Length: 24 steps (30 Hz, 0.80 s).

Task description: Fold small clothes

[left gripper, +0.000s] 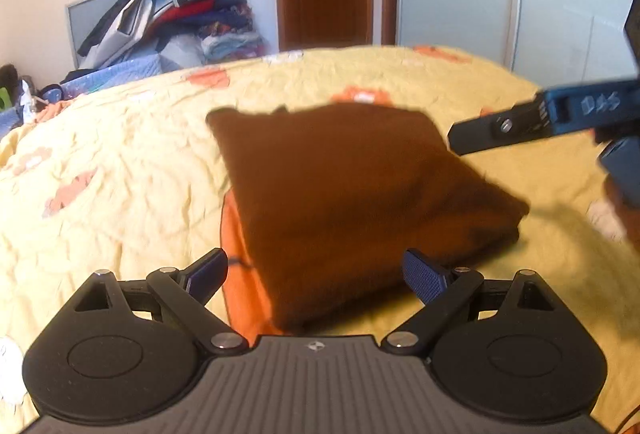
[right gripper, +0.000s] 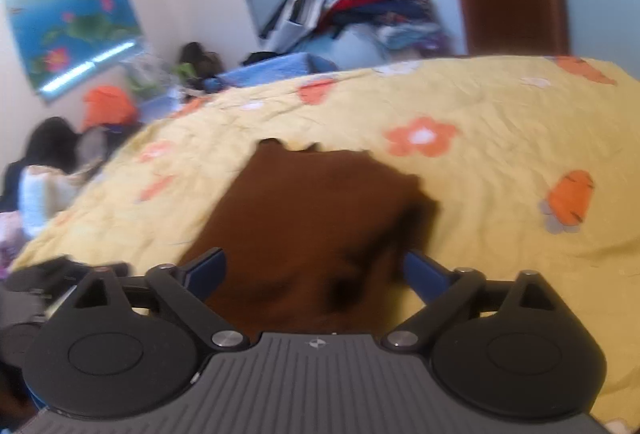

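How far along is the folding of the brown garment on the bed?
The brown garment already lies folded into a compact rectangle on the yellow bedspread. Left gripper and right gripper are open, holding nothing. An unsorted clothes pile remains behind.

Left gripper (left gripper: pixel 316 276) and right gripper (right gripper: pixel 314 274): black linkage arms, silver screws, ribbed grey base, dark blue textured pads (left gripper: pixel 425 280). At right of the left view, a blue finger with white markings.
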Each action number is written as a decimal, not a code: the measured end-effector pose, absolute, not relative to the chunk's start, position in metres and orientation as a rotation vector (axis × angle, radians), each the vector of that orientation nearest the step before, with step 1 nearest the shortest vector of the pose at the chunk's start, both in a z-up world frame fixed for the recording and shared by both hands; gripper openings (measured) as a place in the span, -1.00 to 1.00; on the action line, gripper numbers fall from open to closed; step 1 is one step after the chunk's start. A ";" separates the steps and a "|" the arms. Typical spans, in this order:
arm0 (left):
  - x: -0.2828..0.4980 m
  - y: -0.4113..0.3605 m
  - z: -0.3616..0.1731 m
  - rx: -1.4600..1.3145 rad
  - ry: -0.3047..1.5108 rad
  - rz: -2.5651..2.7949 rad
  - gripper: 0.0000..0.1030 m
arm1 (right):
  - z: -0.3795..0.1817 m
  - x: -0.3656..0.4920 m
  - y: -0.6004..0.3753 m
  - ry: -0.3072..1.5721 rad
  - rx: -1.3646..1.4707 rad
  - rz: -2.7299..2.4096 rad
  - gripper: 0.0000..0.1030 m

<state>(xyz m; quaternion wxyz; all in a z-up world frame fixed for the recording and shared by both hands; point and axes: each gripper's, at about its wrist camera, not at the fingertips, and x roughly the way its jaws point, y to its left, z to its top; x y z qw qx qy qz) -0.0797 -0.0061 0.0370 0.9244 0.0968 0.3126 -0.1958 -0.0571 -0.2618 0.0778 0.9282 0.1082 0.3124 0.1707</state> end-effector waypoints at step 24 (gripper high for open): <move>-0.078 0.009 0.022 0.163 0.723 -0.365 -0.54 | 0.034 -0.073 -0.277 0.789 0.209 0.303 0.16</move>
